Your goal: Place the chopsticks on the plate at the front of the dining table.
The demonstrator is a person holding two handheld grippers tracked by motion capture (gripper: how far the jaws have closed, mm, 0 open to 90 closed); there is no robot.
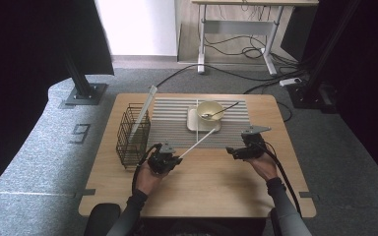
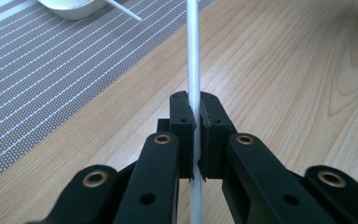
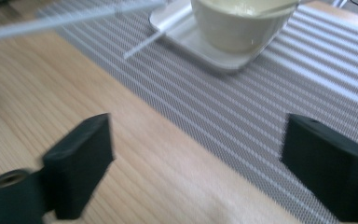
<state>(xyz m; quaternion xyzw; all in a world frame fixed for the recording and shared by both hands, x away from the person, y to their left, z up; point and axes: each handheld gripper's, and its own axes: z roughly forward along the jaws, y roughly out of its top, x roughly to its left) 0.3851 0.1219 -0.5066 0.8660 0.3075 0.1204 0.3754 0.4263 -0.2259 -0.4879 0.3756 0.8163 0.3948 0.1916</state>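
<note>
One chopstick [image 2: 193, 56] in left tool [image 2: 196, 122]

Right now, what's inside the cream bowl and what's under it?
Inside the cream bowl lies a spoon, handle over the rim. Under it sits a square plate on the striped mat. The plate's middle is covered.

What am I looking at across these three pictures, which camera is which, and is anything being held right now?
A person at a wooden table works a hand-held two-jaw gripper in each hand. The high view looks down from above; the other two cameras ride on the grippers, looking along their black jaws. On the table lie a striped placemat, a wire basket, and a bowl on a small plate with a spoon in it. The left gripper is shut on a thin white stick. The right gripper is open, holding nothing.
</note>
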